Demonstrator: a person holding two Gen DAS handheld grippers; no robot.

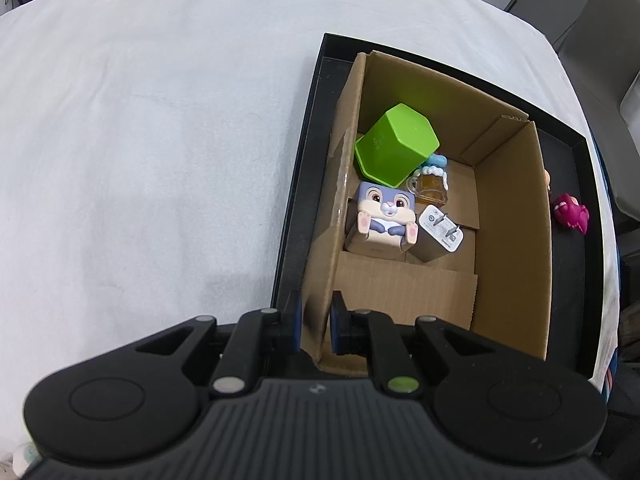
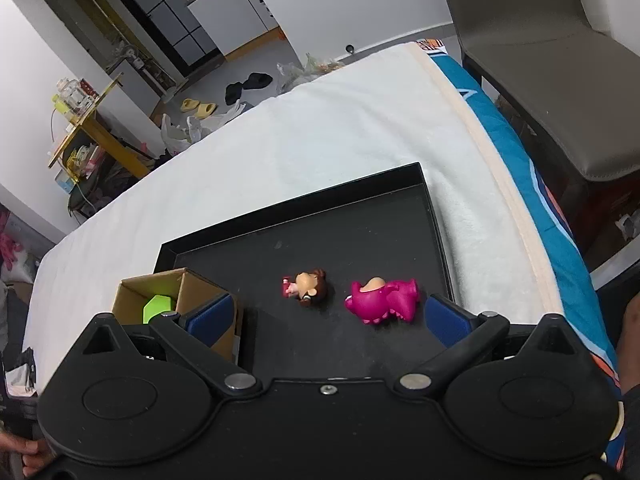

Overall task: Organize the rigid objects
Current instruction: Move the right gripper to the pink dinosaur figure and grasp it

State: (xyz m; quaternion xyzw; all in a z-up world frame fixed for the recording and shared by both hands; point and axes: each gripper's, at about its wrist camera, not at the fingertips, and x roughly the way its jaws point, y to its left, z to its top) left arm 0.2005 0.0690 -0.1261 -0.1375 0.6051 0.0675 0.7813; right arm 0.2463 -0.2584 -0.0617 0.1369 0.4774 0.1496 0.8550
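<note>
Cardboard box point(image 1: 508, 216) is sitting in the black tray point(image 1: 316, 92) on the white cloth point(image 1: 140, 140). Left gripper point(image 1: 316, 322) is pinching the box's near-left wall, pads tight on the cardboard. Inside the box: green cup point(image 1: 394, 144) lying tipped, bunny cube point(image 1: 386, 210), white charger point(image 1: 442, 230), small amber mug point(image 1: 432, 188). Right gripper point(image 2: 328, 318) is hanging fully spread over the tray floor, gripping nothing. Pink dinosaur point(image 2: 382, 296) and brown monkey figure point(image 2: 308, 286) are lying on the tray between its fingers, near each other, outside the box.
</note>
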